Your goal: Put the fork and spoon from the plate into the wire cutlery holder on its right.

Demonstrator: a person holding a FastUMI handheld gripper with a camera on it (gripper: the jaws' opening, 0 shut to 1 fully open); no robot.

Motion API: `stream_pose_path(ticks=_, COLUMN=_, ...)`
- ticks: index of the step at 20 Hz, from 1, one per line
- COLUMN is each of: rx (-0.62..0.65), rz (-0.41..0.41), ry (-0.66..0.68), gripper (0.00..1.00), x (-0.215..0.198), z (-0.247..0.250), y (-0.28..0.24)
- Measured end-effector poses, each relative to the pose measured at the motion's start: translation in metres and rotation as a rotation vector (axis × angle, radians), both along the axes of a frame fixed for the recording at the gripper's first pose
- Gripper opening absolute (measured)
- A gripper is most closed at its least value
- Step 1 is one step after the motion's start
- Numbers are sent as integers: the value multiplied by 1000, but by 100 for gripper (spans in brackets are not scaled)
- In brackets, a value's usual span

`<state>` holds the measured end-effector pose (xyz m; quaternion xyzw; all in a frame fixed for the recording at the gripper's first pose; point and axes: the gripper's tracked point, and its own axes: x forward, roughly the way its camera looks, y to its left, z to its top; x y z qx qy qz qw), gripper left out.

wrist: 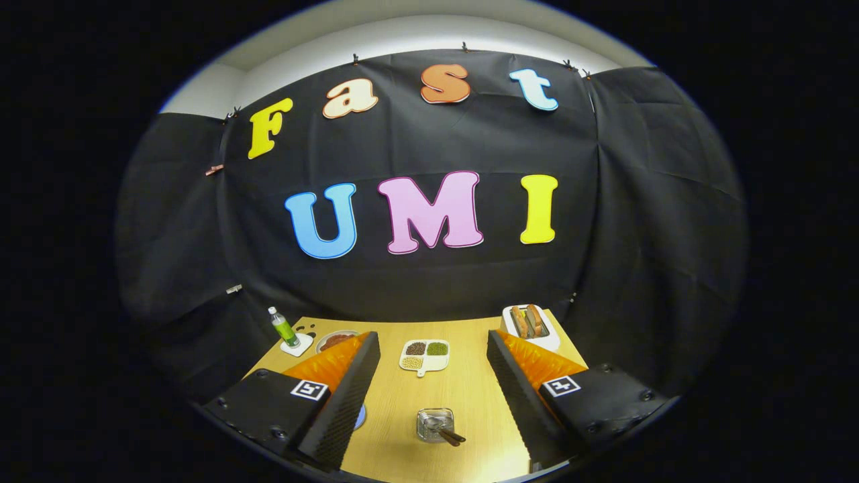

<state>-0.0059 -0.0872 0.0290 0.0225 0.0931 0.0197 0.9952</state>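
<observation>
far-left desk corner: green bottle on coaster, bowl beside | far middle: divided dish | near edge: wire cutlery holder with utensils, between fingers of claw, spread wide, empty | far-right corner: toaster

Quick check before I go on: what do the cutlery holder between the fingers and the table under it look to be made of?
The cutlery holder looks like shiny metal, probably wire or mesh: silvery with bright glints, though too small to be sure. Brown handles stick out of it. The table looks like light wood or wood-look laminate, matte, with faint grain. The gripper is open, with the holder between its fingers.
</observation>
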Motion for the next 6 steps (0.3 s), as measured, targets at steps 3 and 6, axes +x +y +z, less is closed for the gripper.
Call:
stream_pose_path(ticks=3, rx=4, rz=18, ry=11, gripper=100, x=3, z=-3, y=-6)
stream_pose_path(ticks=6, rx=16, rz=38, ry=23, gripper=100, x=5, z=-9, y=-8)
